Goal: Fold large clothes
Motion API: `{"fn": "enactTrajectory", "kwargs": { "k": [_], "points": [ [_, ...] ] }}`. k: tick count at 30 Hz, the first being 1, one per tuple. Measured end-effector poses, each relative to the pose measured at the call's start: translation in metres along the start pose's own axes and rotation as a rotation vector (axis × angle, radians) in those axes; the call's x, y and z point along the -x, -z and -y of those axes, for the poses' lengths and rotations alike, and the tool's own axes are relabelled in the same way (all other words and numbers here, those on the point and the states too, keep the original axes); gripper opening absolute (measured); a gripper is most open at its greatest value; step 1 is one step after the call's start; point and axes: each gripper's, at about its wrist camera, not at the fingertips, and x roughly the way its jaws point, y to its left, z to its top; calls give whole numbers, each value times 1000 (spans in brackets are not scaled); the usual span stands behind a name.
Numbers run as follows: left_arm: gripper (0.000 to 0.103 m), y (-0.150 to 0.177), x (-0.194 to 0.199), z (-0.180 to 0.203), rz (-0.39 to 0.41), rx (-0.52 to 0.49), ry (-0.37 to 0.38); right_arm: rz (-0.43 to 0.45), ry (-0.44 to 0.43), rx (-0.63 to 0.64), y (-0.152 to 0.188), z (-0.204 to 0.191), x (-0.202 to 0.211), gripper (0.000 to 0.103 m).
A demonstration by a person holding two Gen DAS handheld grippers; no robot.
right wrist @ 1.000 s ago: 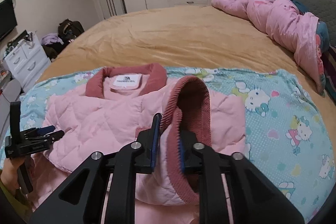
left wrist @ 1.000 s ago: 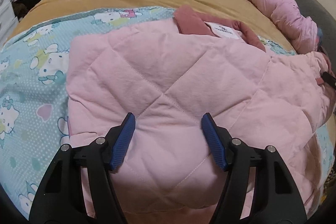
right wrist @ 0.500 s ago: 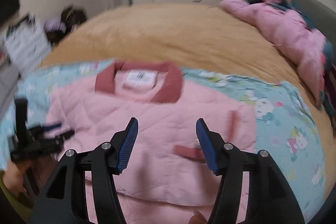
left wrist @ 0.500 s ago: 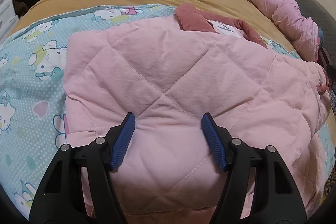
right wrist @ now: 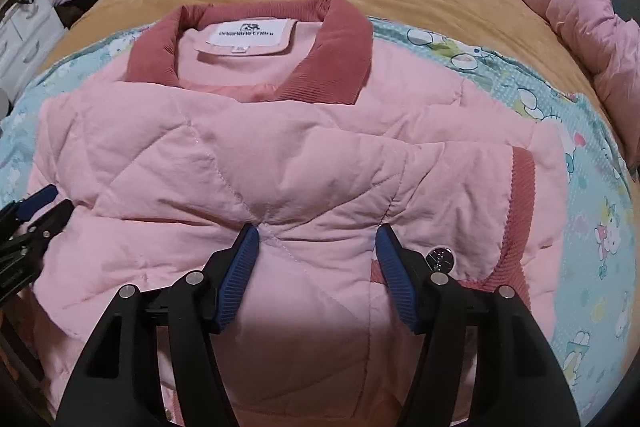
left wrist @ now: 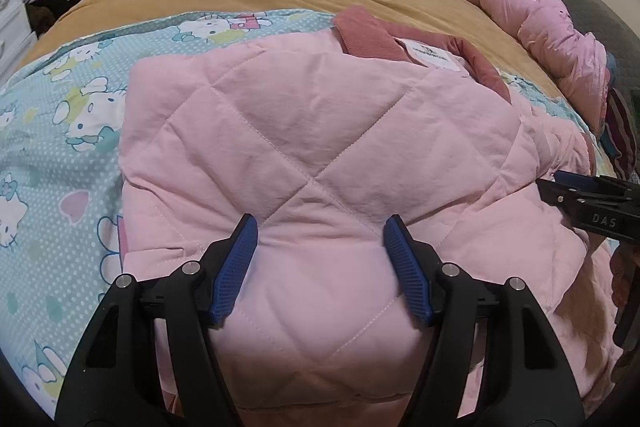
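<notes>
Pink quilted jacket (right wrist: 248,163) lying on cartoon sheet (right wrist: 592,211) on bed, sleeves folded in. Puffy, soft, light, springing back; grab hem corners. Left hand-held gripper (left wrist: 320,259) hovering agape, nothing clamped; right hand-held gripper (right wrist: 316,259) opening, padding between pads, unclamped.

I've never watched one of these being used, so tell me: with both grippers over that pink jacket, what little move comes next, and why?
Probably the right gripper, its jaws opening and pinching nothing, closes on the quilted pink jacket beneath it. The sleeve with the dark pink ribbed cuff already lies folded across the front, and the left gripper hangs open over the other side, so gripping the lower part to fold it toward the collar looks next.
</notes>
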Motion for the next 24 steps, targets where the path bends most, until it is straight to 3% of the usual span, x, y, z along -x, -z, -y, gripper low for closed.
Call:
{"fn": "enactTrajectory", "kwargs": {
  "k": [8, 11, 15, 20, 24],
  "points": [
    [58, -1, 1, -1, -5, 3, 13, 29, -4, -2, 1, 2, 7, 61],
    [59, -2, 12, -5, 4, 17, 45, 100, -84, -13, 11, 5, 39, 61],
    [81, 5, 43, 4, 57, -16, 43, 175, -146, 5, 37, 5, 70, 61],
    [88, 20, 62, 26, 76, -94, 35, 198, -160, 11, 59, 5, 86, 61],
    [91, 28, 45, 30, 4, -124, 49, 175, -173, 1, 65, 7, 81, 68]
  ]
}}
